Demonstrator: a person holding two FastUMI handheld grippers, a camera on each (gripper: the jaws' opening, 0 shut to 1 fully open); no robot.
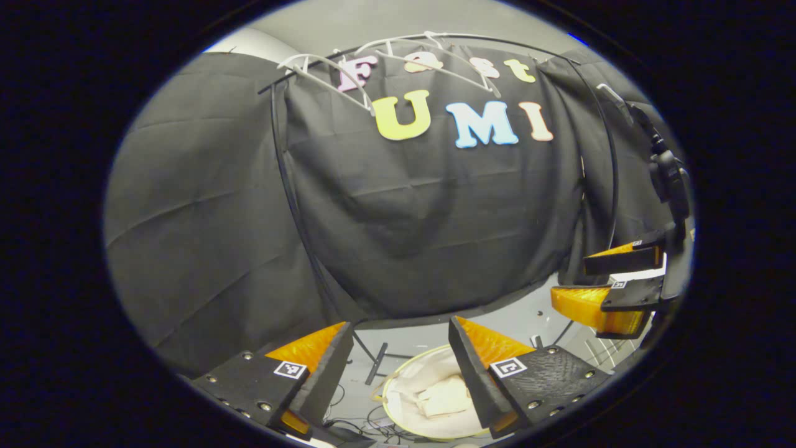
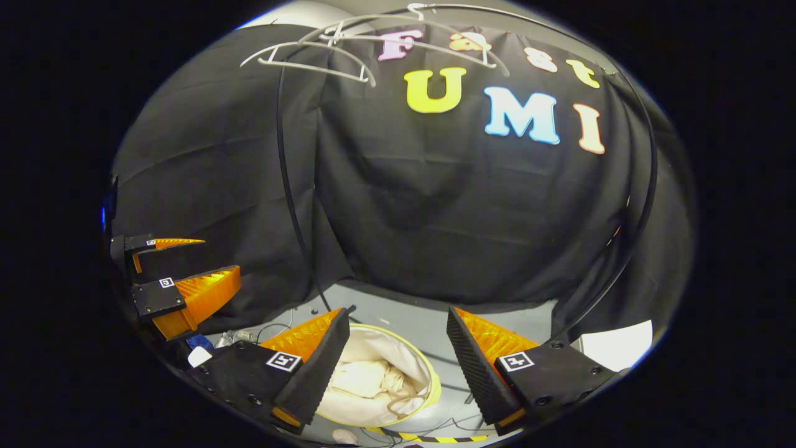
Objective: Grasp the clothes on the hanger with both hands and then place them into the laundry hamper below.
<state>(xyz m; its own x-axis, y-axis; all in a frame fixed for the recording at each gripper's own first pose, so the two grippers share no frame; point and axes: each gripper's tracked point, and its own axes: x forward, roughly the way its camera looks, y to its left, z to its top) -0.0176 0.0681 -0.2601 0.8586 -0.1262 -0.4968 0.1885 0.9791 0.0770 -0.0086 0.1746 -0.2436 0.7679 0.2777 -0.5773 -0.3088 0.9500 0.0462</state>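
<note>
Gaping wide at the bottom of the left gripper view: left hand-held gripper [image 1: 398,373], fingers spread, gripping nothing. Same state for the right hand-held gripper [image 2: 398,373] in the right gripper view: released, nothing between the fingers.

Lying directly below and between both sets of fingers: laundry hamper [image 1: 398,417], round, pale rim, standing on the floor. Holding a cream bundle of clothes [image 1: 438,395] already, crumpled at its bottom; also seen at [image 2: 367,376] inside the hamper [image 2: 429,389].

Hanging high above and ahead, well apart from both grippers: white hangers [image 1: 323,71] on the dark rail [image 1: 497,43], long axes running roughly along the rail, all looking bare. Sitting slightly left of centre in both views.

Judging the task as likely at or near its end: garment down, nothing visible left on the hangers.

Appearing at the right edge of the left gripper view, the right hand-held gripper, also open, at about the same height, so neither clearly nearer the hamper.
</note>
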